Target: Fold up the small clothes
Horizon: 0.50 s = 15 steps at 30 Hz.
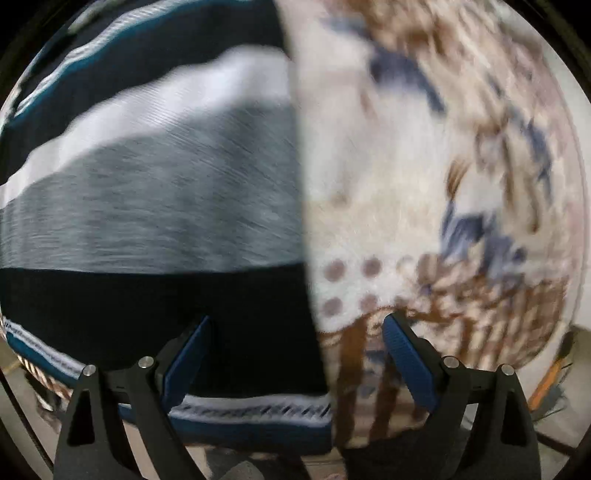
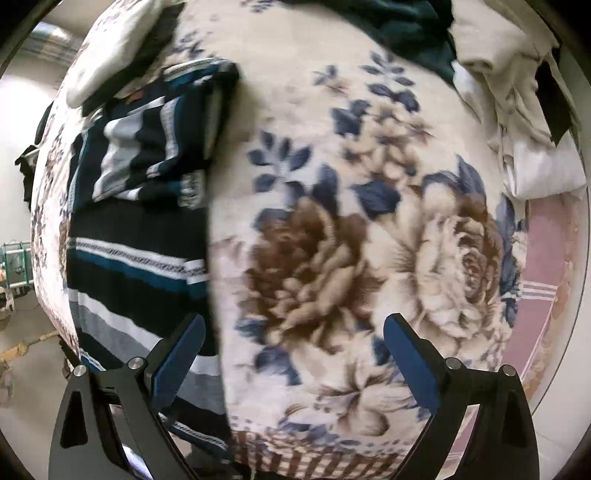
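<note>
A striped garment in black, grey, white and teal lies flat on a floral blanket. My left gripper is open and empty, close above the garment's right edge near its teal hem. In the right wrist view the same garment lies at the left, its upper part folded over. My right gripper is open and empty, over the blanket just right of the garment's edge. Both views are blurred by motion.
A pile of white and cream clothes lies at the back right with a dark green cloth beside it. A white pillow lies at the back left. The bed's edge and the floor are at the left.
</note>
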Motion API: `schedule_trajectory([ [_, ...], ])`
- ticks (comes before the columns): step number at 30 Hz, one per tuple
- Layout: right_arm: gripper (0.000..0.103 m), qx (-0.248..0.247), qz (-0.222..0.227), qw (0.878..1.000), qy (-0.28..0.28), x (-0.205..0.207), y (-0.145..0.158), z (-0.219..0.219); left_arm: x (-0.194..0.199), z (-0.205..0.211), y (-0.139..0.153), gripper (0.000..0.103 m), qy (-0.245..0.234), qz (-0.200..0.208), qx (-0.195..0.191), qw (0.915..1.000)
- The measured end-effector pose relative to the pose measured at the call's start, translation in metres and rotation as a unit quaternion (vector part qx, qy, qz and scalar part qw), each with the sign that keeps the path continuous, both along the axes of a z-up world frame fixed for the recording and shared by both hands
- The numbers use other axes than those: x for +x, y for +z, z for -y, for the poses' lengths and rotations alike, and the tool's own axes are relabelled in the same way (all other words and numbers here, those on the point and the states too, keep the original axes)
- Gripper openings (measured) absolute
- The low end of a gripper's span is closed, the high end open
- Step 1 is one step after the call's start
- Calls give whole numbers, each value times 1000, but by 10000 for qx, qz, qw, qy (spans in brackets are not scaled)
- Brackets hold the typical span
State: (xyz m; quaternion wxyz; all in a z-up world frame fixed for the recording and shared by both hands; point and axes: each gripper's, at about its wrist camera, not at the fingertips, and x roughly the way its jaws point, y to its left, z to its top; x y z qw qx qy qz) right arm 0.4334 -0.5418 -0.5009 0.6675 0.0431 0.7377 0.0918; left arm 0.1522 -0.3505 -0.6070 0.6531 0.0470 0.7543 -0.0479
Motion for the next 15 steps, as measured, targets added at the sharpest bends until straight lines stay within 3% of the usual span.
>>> schedule_trajectory([
  [3,99,225,27,9997,-133,24,-16,13,7,-4,-6,90,161,185,56,9997],
  [5,99,497,89,9985,-226,49,-29,14,13,-11,-2,76,335,300,-8,9990],
  [6,99,625,112,9976,-268,60,-33,11,15,-14,1,61,349,349,-28,9988],
  [7,99,845,104,9959,-316,76,-41,8,19,-18,5,37,367,441,-36,9983],
  [8,98,1072,114,9932,-432,93,-49,4,21,-22,9,24,420,520,-50,9977],
  [9,98,1269,126,9904,-532,106,-54,1,24,-28,13,4,501,585,-99,9970],
  [15,98,2481,-114,9603,-1272,181,-86,-26,37,-60,33,3,987,763,-426,9913],
])
